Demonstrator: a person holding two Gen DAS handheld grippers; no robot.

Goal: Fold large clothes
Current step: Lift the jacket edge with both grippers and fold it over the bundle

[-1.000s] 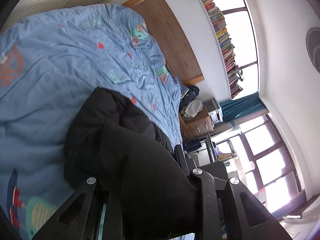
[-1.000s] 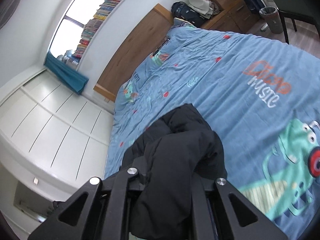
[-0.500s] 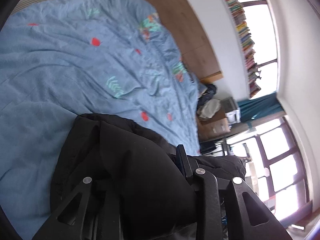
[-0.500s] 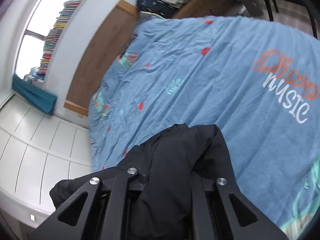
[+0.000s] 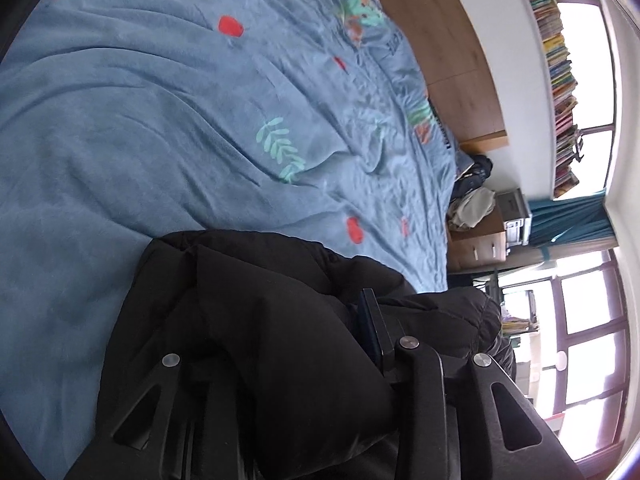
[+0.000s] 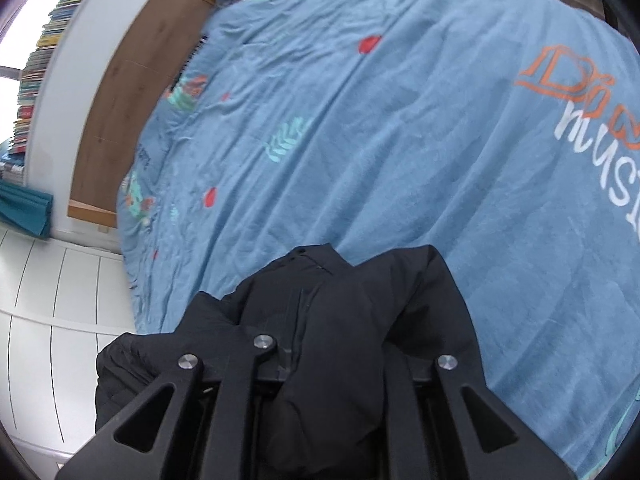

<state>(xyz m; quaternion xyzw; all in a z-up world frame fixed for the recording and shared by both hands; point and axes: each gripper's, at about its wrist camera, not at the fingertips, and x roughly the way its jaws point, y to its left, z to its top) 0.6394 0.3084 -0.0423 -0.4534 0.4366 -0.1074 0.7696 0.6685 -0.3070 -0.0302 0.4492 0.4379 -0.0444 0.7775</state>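
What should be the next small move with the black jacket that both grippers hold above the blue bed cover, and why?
Probably lower both together and lay it down. The left gripper and the right gripper each pinch a bunch of the black jacket, which hangs crumpled over the blue bed cover. Folding needs it spread flat first, and that stretch of cover looks bare.

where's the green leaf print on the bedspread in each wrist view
Left wrist: the green leaf print lies at upper centre, on the blue bedspread above the black jacket.
Right wrist: the same leaf lies at upper centre-left, above the jacket.
Shared landmark: the wooden headboard.
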